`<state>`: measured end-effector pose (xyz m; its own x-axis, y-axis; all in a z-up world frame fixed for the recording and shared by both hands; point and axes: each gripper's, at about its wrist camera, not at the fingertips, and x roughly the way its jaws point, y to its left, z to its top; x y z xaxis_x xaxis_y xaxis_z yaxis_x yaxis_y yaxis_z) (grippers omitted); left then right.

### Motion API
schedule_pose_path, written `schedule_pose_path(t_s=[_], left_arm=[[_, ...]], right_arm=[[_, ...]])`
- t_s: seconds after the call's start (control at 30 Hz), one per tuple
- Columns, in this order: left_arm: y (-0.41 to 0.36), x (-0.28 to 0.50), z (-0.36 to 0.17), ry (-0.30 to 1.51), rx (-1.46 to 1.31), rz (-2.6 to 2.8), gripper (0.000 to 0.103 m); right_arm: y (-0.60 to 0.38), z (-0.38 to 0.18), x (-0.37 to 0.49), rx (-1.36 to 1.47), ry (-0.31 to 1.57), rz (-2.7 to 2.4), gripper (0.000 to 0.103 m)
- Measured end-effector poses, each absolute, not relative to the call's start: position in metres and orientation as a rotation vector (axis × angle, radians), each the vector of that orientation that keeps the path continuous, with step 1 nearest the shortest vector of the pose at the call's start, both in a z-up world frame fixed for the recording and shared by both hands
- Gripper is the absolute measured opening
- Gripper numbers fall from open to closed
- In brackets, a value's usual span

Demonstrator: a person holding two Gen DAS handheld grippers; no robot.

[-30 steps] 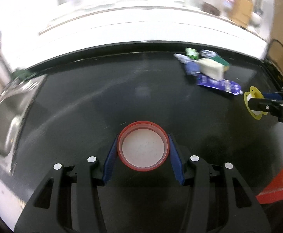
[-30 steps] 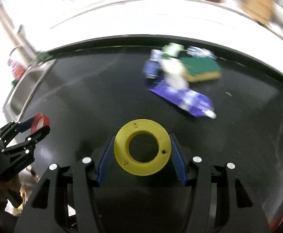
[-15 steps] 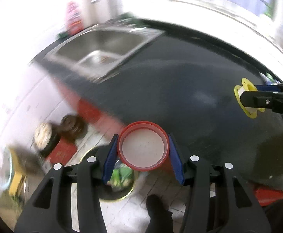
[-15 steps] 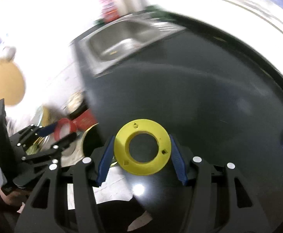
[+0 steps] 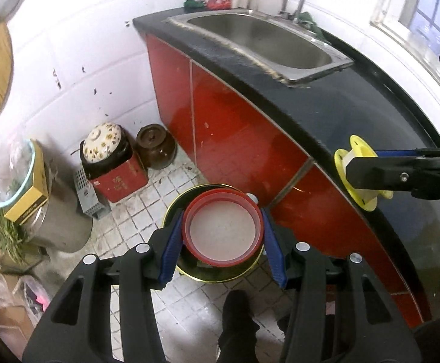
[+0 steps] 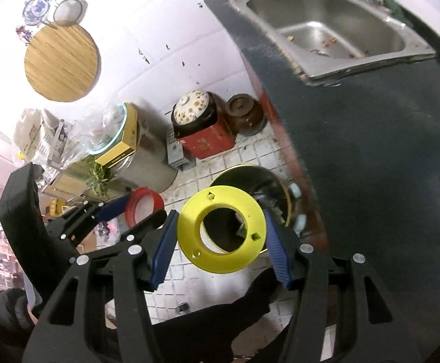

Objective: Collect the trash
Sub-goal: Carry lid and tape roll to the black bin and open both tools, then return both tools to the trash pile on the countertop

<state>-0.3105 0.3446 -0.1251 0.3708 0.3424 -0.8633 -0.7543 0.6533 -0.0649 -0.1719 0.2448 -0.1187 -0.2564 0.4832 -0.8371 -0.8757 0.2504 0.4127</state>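
Observation:
My left gripper (image 5: 223, 236) is shut on a round red lid (image 5: 223, 230) with a whitish inside. It hangs right over a round gold-rimmed bin (image 5: 214, 276) that stands on the tiled floor. My right gripper (image 6: 221, 242) is shut on a yellow plastic spool (image 6: 220, 202), above the same bin (image 6: 247, 169), whose dark inside holds some scraps. In the left wrist view the right gripper (image 5: 371, 172) and its spool (image 5: 356, 178) are out over the counter edge. In the right wrist view the left gripper (image 6: 129, 211) and the lid (image 6: 144, 208) sit to the left.
A black countertop (image 5: 371, 115) with a steel sink (image 5: 265, 39) and red cabinet fronts (image 5: 235, 127) runs along the right. On the floor by the wall stand a floral-lidded pot (image 5: 102, 142) on a red tin, a brown jar (image 5: 155, 148) and a metal pot (image 5: 59, 224). A person's shoe (image 5: 235, 317) is near the bin.
Both grippers have swung left from above the countertop and its pile of wrappers, past the sink, to above the floor bin. Both have rolled. The lid and spool stay gripped.

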Motion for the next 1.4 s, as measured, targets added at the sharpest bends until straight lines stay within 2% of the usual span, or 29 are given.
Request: schedule_pose_path(t_s=[0.47, 0.5, 0.53, 0.57, 0.83, 0.9, 1.0, 1.03, 1.17, 1.4], left_arm=[[0.373, -0.308, -0.139, 0.947, -0.525, 0.698, 0.049], [0.374, -0.307, -0.139, 0.95, -0.524, 0.702, 0.053], [0.375, -0.306, -0.139, 0.953, -0.517, 0.716, 0.07], [0.376, -0.307, -0.138, 0.949, -0.513, 0.727, 0.078], [0.378, -0.307, -0.135, 0.941, -0.523, 0.743, 0.078], [0.378, -0.304, -0.134, 0.942, -0.522, 0.738, 0.078], [0.373, -0.295, -0.13, 0.946, -0.501, 0.725, 0.087], [0.369, -0.288, -0.127, 0.949, -0.481, 0.728, 0.094], [0.352, -0.256, -0.12, 0.962, -0.421, 0.675, 0.096], [0.284, -0.154, -0.103, 0.984, -0.25, 0.401, 0.096]], right_arm=[[0.294, -0.13, -0.179, -0.448, 1.29, 1.369, 0.055], [0.295, -0.131, -0.179, -0.447, 1.292, 1.364, 0.055], [0.296, -0.131, -0.178, -0.444, 1.298, 1.36, 0.055], [0.297, -0.131, -0.177, -0.441, 1.307, 1.359, 0.057], [0.295, -0.129, -0.17, -0.427, 1.31, 1.35, 0.064], [0.291, -0.126, -0.166, -0.416, 1.307, 1.344, 0.07], [0.274, -0.117, -0.152, -0.381, 1.29, 1.315, 0.08], [0.268, -0.114, -0.147, -0.372, 1.281, 1.299, 0.082], [0.218, -0.097, -0.113, -0.324, 1.204, 1.186, 0.09], [0.068, -0.068, -0.032, -0.18, 1.065, 0.855, 0.09]])
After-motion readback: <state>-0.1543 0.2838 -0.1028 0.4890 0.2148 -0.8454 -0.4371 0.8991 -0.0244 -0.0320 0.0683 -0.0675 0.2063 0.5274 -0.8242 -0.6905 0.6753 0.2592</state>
